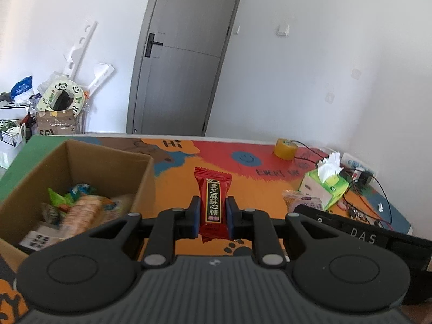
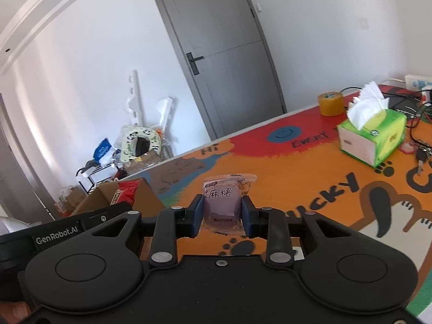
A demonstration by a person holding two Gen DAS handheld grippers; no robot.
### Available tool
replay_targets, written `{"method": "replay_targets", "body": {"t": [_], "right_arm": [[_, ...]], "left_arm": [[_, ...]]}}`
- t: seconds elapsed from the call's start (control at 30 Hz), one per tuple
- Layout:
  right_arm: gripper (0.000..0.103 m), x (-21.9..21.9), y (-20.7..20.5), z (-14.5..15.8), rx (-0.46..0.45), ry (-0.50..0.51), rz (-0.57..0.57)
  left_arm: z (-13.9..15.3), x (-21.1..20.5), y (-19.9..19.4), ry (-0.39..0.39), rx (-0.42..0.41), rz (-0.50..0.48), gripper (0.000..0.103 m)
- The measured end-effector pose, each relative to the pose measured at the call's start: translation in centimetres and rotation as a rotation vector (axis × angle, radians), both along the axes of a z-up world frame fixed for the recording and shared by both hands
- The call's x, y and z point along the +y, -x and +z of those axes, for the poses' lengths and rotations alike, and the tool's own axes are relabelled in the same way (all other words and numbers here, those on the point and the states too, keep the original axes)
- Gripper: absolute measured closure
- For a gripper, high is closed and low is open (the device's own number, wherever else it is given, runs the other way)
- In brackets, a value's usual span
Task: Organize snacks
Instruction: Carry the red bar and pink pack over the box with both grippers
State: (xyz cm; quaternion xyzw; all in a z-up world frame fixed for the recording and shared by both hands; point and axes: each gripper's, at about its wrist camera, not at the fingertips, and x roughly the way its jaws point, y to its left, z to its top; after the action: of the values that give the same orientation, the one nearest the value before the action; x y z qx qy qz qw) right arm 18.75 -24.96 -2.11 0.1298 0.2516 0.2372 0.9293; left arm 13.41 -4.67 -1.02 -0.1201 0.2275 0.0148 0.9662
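Note:
My left gripper (image 1: 213, 210) is shut on a red sesame candy packet (image 1: 212, 202) and holds it upright above the orange mat, just right of an open cardboard box (image 1: 108, 159) with several snack packs (image 1: 81, 210) inside. My right gripper (image 2: 222, 213) is shut on a purple mochi snack packet (image 2: 222, 202) above the mat. The same packet shows in the left wrist view (image 1: 302, 202), with the right gripper's body behind it. The box also shows in the right wrist view (image 2: 108, 197) at the left, partly hidden by the left gripper.
A green tissue box (image 2: 372, 137) and a yellow tape roll (image 2: 330, 104) stand toward the far right of the colourful mat (image 2: 297, 167). Cables, keys (image 2: 421, 156) and a power strip lie at the right edge. A grey door and floor clutter are behind the table.

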Motion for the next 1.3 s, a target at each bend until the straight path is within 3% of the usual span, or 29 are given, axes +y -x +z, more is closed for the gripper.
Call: {"method": "replay_targets", "body": {"t": [0.3,0.7,1.3], "right_arm": [[0.073,3.3,0.6,1.1,-0.034,-0.014,0.083],[0.073,7.9,0.8,2.3,-0.053,-0.002,0.179],[0.069,14.2,2.7,2.8,-0.024,0.046,0.314]], "left_arm": [[1.5,3.5,2.4,-0.013,-0.044,0.069,0.085],[1.5,9.2,3.7,0.021,-0.041,0.187,0.085],[0.8,13.6,5.2,0.075,-0.038,0.235,0.085]]}}
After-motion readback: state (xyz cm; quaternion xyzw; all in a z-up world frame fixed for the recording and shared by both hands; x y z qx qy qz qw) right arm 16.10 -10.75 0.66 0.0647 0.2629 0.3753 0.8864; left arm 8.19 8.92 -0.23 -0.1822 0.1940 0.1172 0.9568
